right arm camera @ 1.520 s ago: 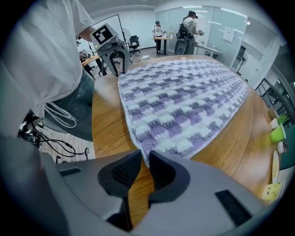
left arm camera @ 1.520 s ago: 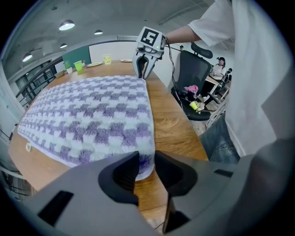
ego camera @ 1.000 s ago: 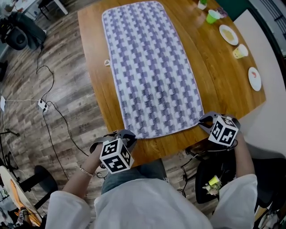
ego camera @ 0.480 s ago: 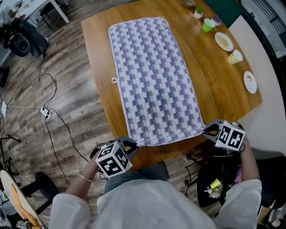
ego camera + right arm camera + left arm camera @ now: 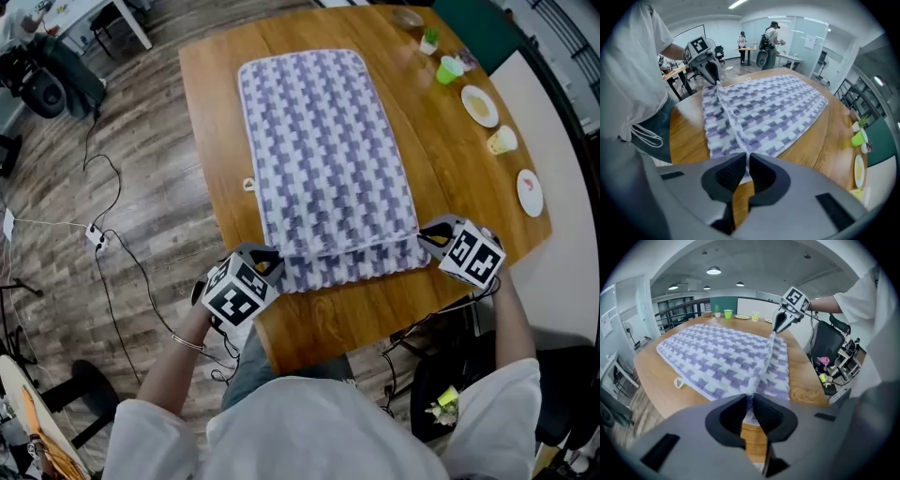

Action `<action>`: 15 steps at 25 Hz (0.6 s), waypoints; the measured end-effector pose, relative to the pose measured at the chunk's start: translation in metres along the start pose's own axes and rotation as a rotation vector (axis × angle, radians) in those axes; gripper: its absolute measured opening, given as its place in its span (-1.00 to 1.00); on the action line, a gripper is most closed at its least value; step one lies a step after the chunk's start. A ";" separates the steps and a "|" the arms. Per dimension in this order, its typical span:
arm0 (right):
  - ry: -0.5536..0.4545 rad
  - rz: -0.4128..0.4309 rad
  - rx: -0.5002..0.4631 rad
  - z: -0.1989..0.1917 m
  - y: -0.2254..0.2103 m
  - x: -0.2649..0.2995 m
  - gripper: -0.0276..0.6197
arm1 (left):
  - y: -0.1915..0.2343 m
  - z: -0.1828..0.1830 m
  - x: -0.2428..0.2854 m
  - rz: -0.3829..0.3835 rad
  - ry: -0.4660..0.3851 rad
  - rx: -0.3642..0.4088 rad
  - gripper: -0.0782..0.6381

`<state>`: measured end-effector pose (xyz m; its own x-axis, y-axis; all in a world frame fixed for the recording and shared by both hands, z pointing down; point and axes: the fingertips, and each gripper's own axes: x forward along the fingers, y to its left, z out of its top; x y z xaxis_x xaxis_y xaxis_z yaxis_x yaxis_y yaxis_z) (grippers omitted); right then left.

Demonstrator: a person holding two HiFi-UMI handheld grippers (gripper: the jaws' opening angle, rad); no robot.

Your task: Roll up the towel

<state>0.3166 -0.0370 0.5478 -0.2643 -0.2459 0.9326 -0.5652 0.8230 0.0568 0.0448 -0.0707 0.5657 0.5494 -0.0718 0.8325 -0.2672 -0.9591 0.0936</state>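
A purple-and-white checked towel (image 5: pixel 323 150) lies lengthwise on the wooden table (image 5: pixel 441 169). Its near edge is lifted and folded back over itself into a narrow band (image 5: pixel 352 262). My left gripper (image 5: pixel 267 262) is shut on the towel's near left corner (image 5: pixel 749 401). My right gripper (image 5: pixel 429 236) is shut on the near right corner (image 5: pixel 746 157). In each gripper view the lifted hem runs taut from one gripper's jaws across to the other gripper (image 5: pixel 780 324) (image 5: pixel 710 70).
At the table's far right stand a green cup (image 5: pixel 451 68), a small plant (image 5: pixel 428 40), a plate (image 5: pixel 480 105), a yellow cup (image 5: pixel 502 141) and another plate (image 5: pixel 531 192). Cables (image 5: pixel 103 234) trail over the floor at left. A black chair (image 5: pixel 450 370) stands near right.
Both grippers have moved away from me over the table, carrying the towel's near edge up and over, so a fold now lies across the near end.
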 end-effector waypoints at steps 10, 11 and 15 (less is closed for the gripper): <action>-0.097 -0.196 0.112 0.002 -0.035 -0.002 -0.48 | 0.041 0.005 -0.010 0.076 -0.083 -0.140 -0.32; -0.103 -0.195 0.109 0.000 -0.031 -0.008 -0.46 | 0.039 0.006 -0.017 0.074 -0.098 -0.136 -0.30; -0.094 -0.076 0.047 -0.012 0.017 -0.016 -0.44 | -0.003 0.002 -0.027 0.004 -0.086 0.007 -0.24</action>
<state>0.3207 -0.0127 0.5380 -0.2901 -0.3550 0.8887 -0.6215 0.7760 0.1071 0.0323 -0.0660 0.5422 0.6141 -0.0989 0.7830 -0.2646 -0.9605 0.0862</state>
